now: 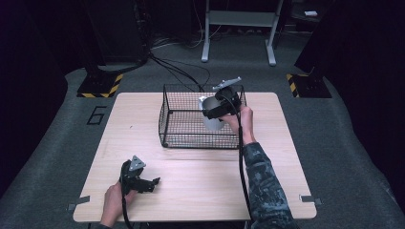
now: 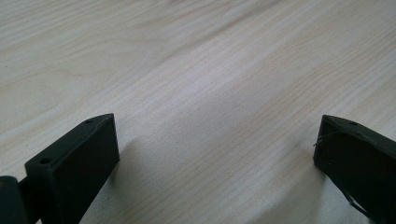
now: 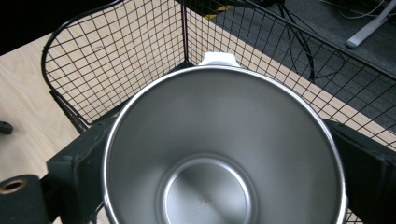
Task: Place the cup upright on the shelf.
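Two grippers work at a wooden table [image 1: 191, 191]: the right gripper [image 1: 216, 110], raised in an outstretched hand, clamps a steel cup [image 3: 224, 154] inside the wire basket [image 1: 181, 114]. The left gripper [image 1: 152, 183] rests low, jaws wide apart. The cup's outside is hidden.

Count, this moment. Worktop [image 1: 191, 186]: one, light wood. Wire basket [image 1: 181, 133]: one, black mesh, standing on the worktop. Steel cup [image 3: 224, 154]: one (white tab at its rim, inside bare). Tongs: two sets, left tongs [image 1: 154, 183] and right tongs [image 1: 215, 112], each with two black jaws. Hands: two. Yellow-and-black striped floor plates: two (one [image 1: 100, 86] left of the worktop's far edge, one [image 1: 305, 86] right).
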Demonstrator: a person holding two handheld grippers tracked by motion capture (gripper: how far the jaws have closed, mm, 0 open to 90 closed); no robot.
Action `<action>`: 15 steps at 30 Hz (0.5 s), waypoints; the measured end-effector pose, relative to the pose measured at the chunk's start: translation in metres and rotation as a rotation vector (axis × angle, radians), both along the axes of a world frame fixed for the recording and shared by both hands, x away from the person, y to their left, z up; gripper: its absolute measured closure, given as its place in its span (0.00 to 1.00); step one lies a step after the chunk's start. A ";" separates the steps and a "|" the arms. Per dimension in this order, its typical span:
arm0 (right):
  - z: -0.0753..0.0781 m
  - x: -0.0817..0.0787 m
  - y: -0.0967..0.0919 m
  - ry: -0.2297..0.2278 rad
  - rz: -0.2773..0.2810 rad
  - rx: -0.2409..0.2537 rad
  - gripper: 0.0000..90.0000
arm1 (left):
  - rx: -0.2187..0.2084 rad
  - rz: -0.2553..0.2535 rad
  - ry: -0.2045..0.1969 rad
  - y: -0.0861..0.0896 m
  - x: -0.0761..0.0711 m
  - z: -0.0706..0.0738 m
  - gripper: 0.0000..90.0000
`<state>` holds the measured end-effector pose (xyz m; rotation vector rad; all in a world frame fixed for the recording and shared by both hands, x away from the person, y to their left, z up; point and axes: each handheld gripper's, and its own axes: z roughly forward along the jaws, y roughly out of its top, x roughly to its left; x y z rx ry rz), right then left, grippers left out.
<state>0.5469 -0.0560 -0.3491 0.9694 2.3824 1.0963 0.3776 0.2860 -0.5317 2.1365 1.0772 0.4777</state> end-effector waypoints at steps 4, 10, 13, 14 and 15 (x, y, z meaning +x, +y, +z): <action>-0.004 0.005 0.002 0.016 -0.008 -0.001 0.06 | 0.000 0.000 0.000 0.000 0.000 0.000 0.00; -0.011 0.011 0.003 0.032 -0.019 -0.008 0.06 | 0.000 0.000 0.000 0.000 0.000 0.000 0.00; -0.014 0.014 0.005 0.045 -0.024 -0.005 0.06 | 0.003 -0.001 -0.006 0.000 0.000 0.000 0.00; -0.015 0.014 0.005 0.048 -0.029 -0.010 0.06 | 0.003 -0.001 -0.006 0.000 0.000 0.000 0.00; -0.016 0.016 0.005 0.049 -0.025 -0.007 0.06 | 0.003 -0.001 -0.006 0.000 0.000 0.000 0.00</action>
